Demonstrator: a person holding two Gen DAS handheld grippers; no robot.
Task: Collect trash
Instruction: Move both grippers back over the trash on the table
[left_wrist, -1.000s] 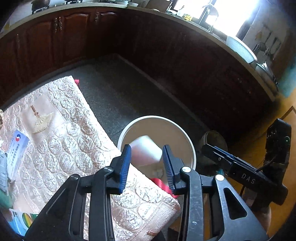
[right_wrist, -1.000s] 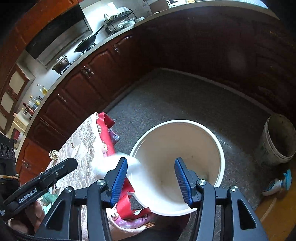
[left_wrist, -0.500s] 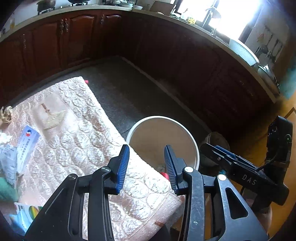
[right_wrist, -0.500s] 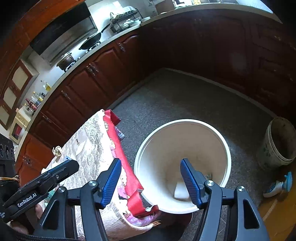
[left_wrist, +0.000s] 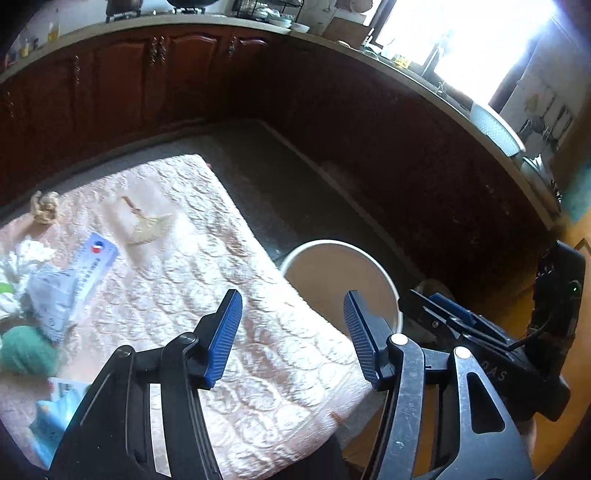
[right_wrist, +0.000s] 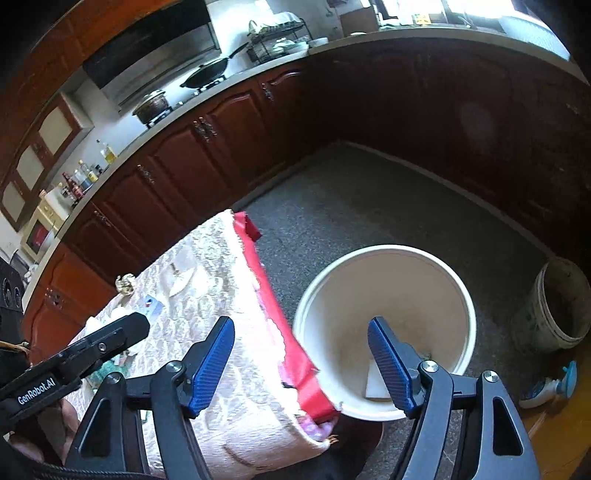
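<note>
white wad now in bucket (right_wrist: 384, 306) | both grippers empty, opening | wad maybe paper

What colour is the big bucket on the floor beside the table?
The bucket is cream white, inside and out; the right wrist view shows it best.

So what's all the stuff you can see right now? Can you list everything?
Bucket: one, white, on the floor beside the table; something white lies inside.
Old pail: one, dirty grey, on the floor further right.
Spray bottle: one, blue and white, lying near the pail.
Tablecloth: one, pink quilted, over the table.
Red cover: one, under the tablecloth's edge.
Paper packet: one, white and blue, on the table's left side.
Crumpled tissue: white, beside the packet.
Green wad: one, left edge of the table.
Wok: one, black, on the stove.
Left gripper: black with blue jaws, opening, nothing between.
Right gripper: same, opening, nothing between.
</note>
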